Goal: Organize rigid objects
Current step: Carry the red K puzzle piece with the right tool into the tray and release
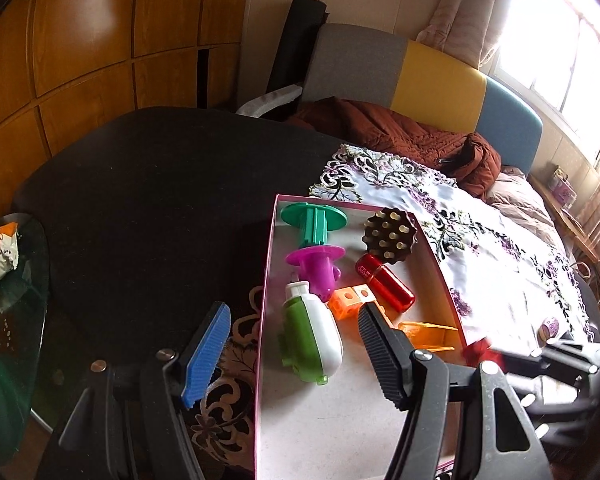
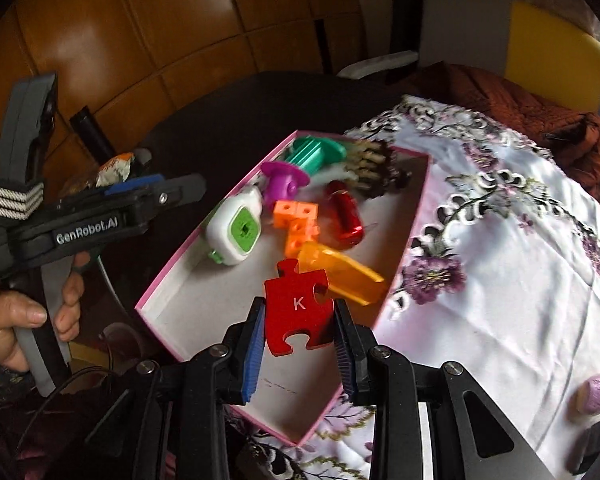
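The red puzzle piece (image 2: 298, 310), marked with a white K, is clamped between the pads of the right gripper (image 2: 299, 334), one blue pad on its left edge and one dark pad on its right. It hangs above the near end of the pink-rimmed box (image 2: 414, 216), over the bare grey floor of the box, just in front of the orange translucent scoop (image 2: 340, 272). The right gripper points steeply down into the box.

Farther in the box lie the orange cube blocks (image 2: 296, 220), a red metallic cylinder (image 2: 346, 216), a white and green tool (image 2: 234, 232), a magenta spool (image 2: 280, 182), a green spool (image 2: 314, 150) and a brown studded massager (image 2: 374, 166), crowded toward its far end.

The left gripper (image 1: 294, 332) tilts down over the left wall of the box, its fingers spread wide with nothing between them: the blue pad stands outside the box, the dark pad inside, near the orange blocks. In the right wrist view a hand (image 2: 16, 320) grips its handle at the left edge.

The box rests partly on a white flowered cloth (image 2: 500, 240) spread over a dark table (image 1: 160, 184).
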The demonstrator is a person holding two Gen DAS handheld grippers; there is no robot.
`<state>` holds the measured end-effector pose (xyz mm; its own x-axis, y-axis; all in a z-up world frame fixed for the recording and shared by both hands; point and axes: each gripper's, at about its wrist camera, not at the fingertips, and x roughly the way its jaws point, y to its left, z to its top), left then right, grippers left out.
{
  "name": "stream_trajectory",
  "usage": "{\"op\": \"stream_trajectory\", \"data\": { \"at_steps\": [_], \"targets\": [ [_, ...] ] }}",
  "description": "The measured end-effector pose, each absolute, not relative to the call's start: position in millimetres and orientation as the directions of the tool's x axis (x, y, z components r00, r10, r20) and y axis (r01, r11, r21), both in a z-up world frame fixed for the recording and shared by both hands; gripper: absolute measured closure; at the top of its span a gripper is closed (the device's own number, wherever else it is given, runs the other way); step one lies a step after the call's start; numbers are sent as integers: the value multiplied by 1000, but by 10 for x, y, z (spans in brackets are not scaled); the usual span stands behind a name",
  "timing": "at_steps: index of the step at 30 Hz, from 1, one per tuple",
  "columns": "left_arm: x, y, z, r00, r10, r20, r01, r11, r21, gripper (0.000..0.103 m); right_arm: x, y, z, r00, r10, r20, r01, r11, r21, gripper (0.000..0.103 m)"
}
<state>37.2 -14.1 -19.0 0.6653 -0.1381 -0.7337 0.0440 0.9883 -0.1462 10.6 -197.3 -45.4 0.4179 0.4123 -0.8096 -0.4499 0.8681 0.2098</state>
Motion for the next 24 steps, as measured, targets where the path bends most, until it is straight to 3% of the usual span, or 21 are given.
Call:
{"op": "stream_trajectory", "data": {
  "at_steps": [6, 13, 24],
  "targets": [
    [380, -143, -194, 666, -131, -734, 42, 989, -139, 36, 243, -1771, -765, 359, 327, -874, -461, 876, 139, 71],
    [385, -140, -221, 664, -120, -738, 37, 991, -128, 36, 344, -1755, -942, 411, 211, -887, -420, 907, 21, 71],
    [367, -169, -212, 670, -111, -734, 45, 993, -109, 36, 319, -1912, -773, 445, 282, -850, -404, 910, 90, 54]
  ]
}}
